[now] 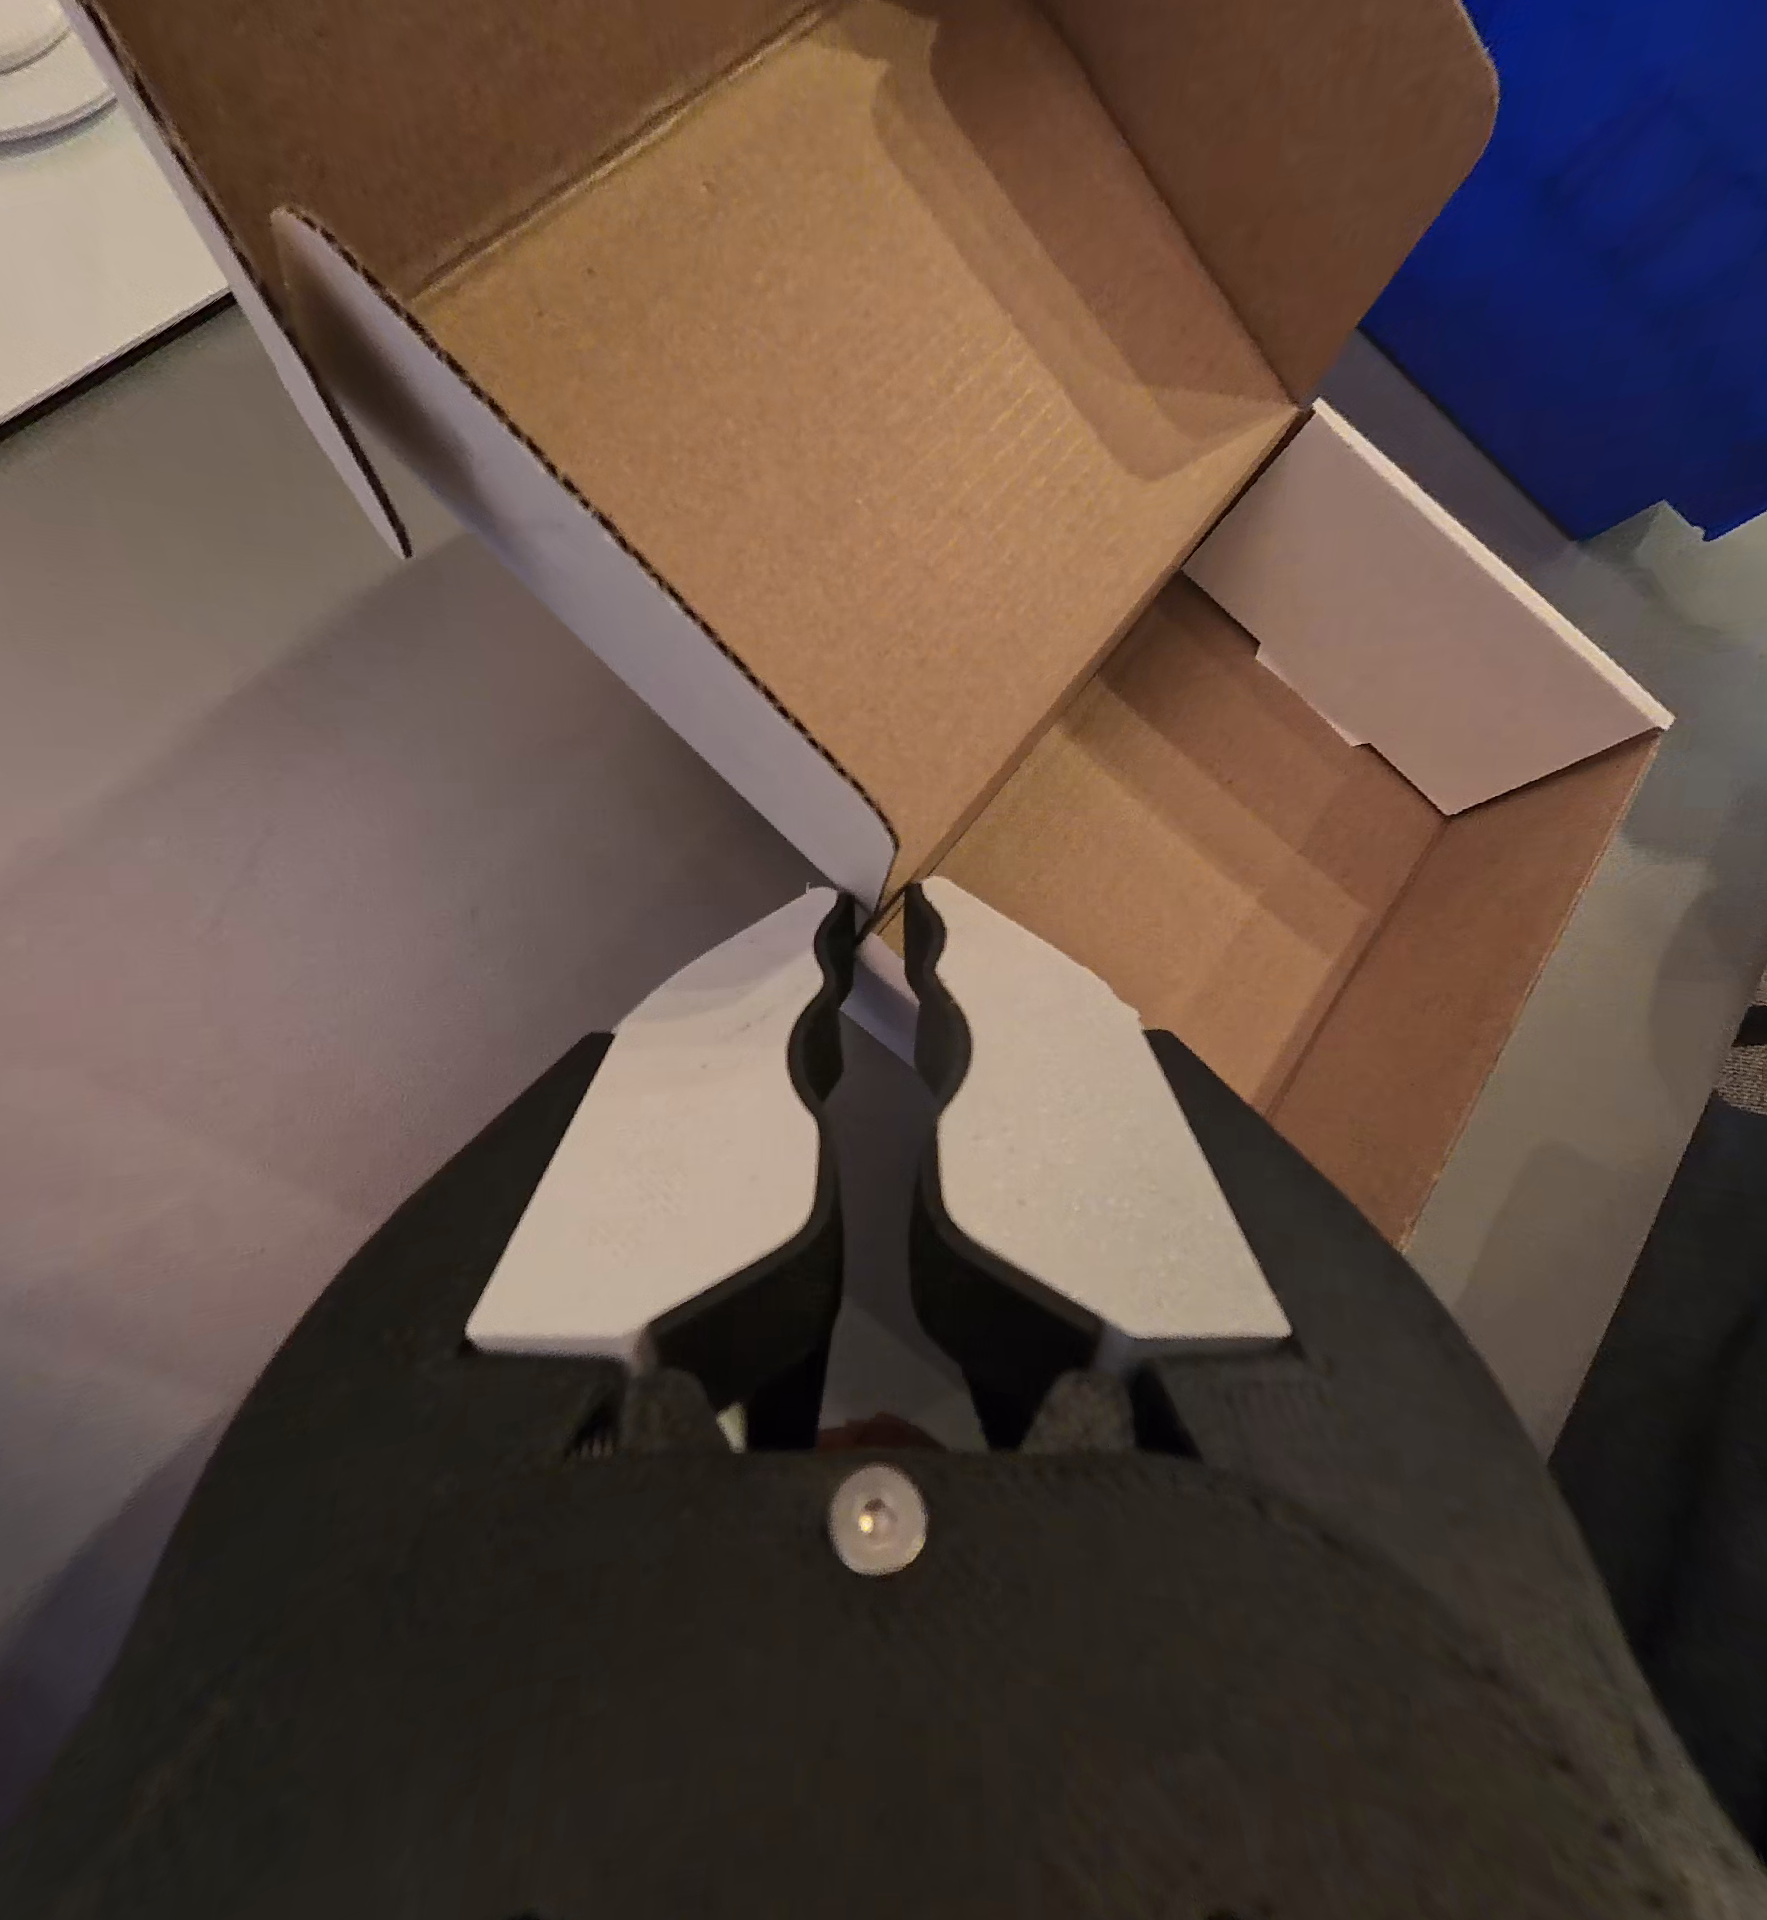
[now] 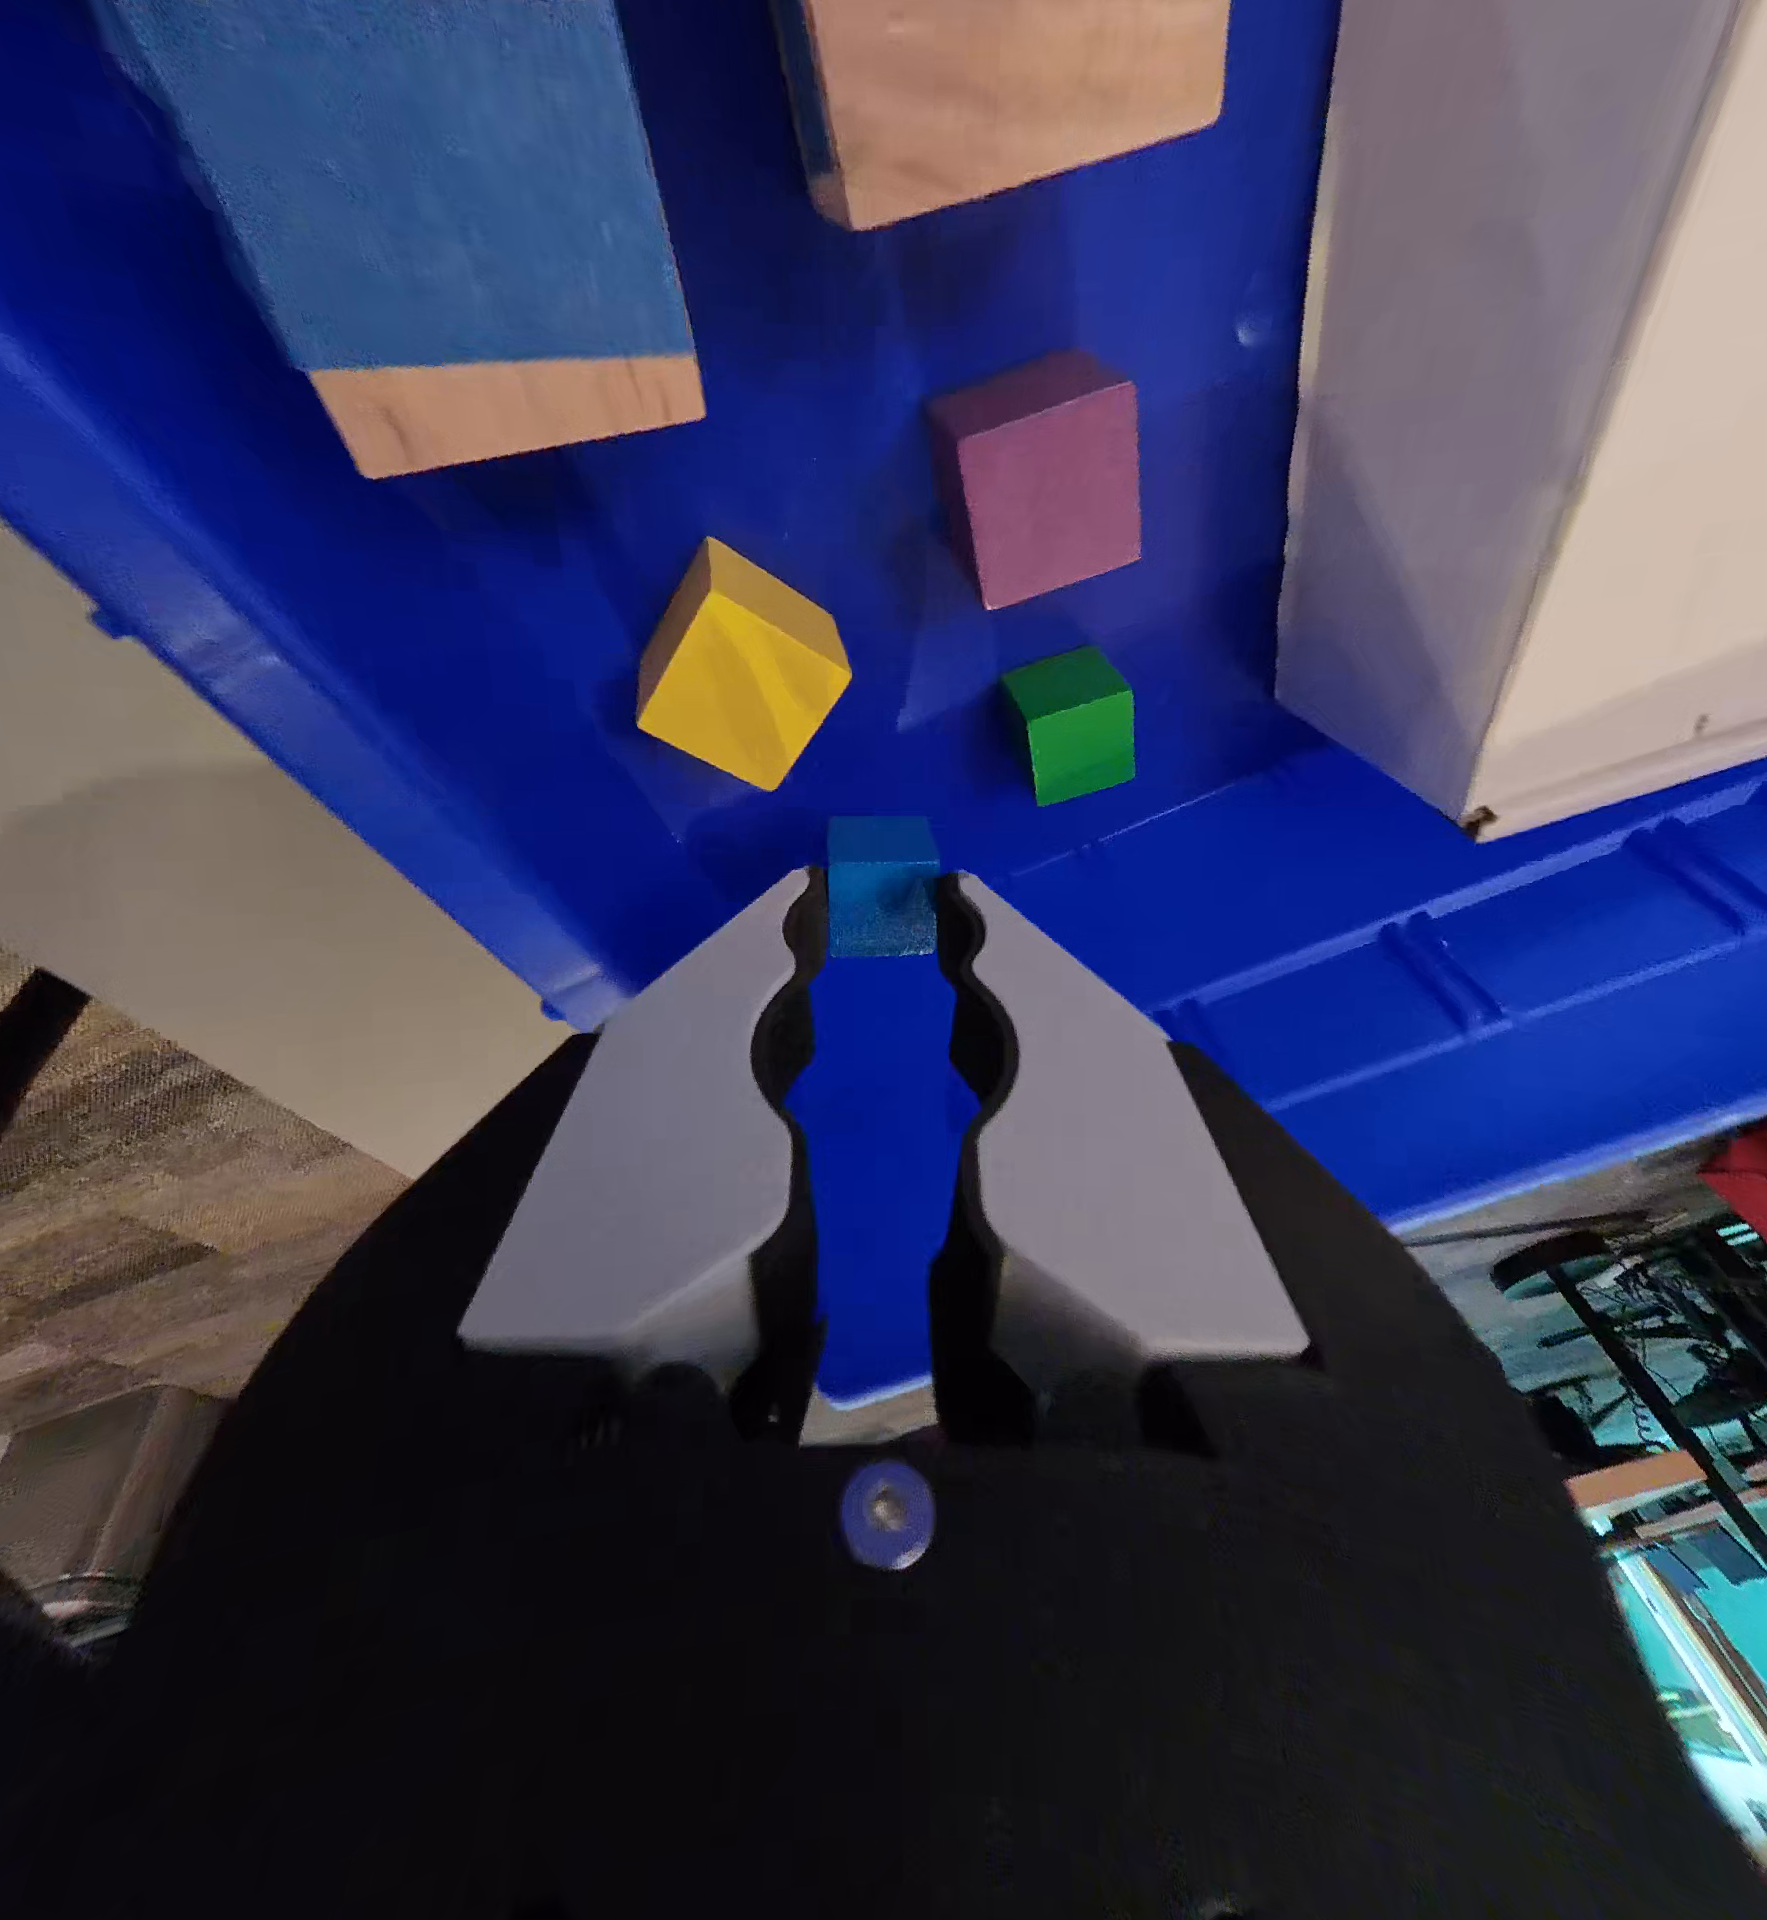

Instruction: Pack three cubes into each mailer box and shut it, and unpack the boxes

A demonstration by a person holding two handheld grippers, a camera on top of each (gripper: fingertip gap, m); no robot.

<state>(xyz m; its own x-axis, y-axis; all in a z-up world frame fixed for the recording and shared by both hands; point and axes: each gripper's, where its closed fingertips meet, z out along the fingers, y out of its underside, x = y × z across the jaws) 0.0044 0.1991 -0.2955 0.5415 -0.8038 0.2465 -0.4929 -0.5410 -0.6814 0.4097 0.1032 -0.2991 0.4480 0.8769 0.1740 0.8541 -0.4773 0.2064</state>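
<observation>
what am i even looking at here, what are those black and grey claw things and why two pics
Each picture comes from a camera mounted on a hand-held two-finger gripper, looking forward along its fingers; a person holds one in each hand. In the left wrist view, the left gripper pinches the wall of an open, empty mailer box on a grey table. In the right wrist view, the right gripper holds a small blue cube over a blue bin containing a yellow cube, a purple cube and a green cube.
</observation>
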